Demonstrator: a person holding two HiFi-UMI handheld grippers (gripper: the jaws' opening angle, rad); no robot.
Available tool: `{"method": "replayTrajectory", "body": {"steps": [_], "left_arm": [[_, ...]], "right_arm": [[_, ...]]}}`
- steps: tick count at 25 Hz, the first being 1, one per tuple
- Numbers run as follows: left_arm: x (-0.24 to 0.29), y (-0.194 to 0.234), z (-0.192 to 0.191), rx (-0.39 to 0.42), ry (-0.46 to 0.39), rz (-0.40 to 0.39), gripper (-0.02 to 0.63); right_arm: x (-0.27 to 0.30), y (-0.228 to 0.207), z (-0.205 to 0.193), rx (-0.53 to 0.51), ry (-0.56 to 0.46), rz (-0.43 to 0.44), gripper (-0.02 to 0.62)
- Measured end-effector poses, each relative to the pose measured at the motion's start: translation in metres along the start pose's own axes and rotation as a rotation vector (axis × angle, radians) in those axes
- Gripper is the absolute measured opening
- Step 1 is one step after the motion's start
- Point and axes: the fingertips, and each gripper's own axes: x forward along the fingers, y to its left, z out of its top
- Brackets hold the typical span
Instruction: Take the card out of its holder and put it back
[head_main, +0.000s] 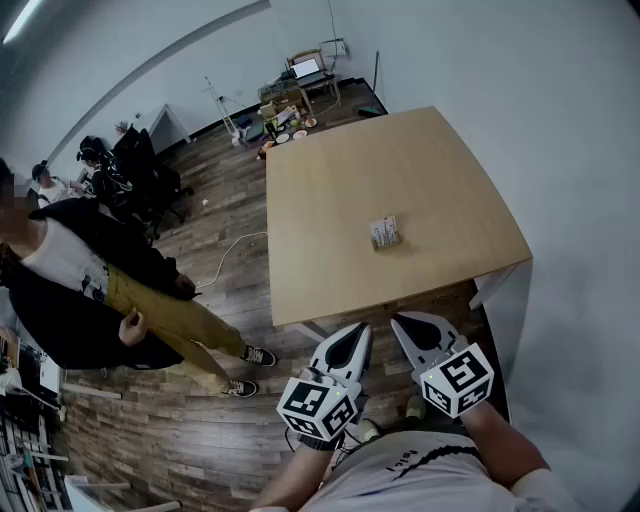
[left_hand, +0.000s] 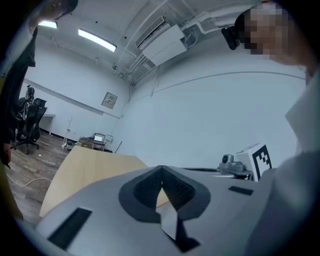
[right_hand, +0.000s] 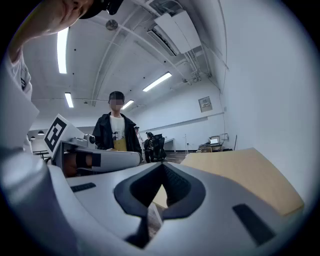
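The left claw (head_main: 358, 338) and right claw (head_main: 404, 328) hang pinched shut and empty off the table's (head_main: 330, 190) near edge; the card holder (head_main: 385, 232) lies mid-table, straight ahead, slightly nearer the right claw.

1. A pale wooden table (head_main: 420, 160) fills the middle of my head view, close beside a white wall (head_main: 570, 120).
2. To its left, a person (head_main: 80, 270) in a black jacket and mustard trousers stands on the dark plank floor (head_main: 200, 430).
3. A white cable (head_main: 232, 248) snakes across the boards near the table's left edge.
4. Black office chairs (head_main: 145, 175) cluster at far left, with another person (head_main: 45, 182) beside them.
5. An open laptop (head_main: 306, 68) glows in the far corner.
6. Overhead, I see a strip light (right_hand: 62, 47) burning in the right gripper view.
7. In the left gripper view, a framed picture (left_hand: 109, 100) hangs high on the wall.
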Motion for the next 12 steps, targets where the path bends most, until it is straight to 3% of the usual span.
{"method": "replayTrajectory", "body": {"steps": [12], "left_arm": [[0.023, -0.013, -0.007, -0.006, 0.015, 0.003, 0.012]], "right_arm": [[-0.012, -0.026, 0.003, 0.039, -0.023, 0.027, 0.014]]}}
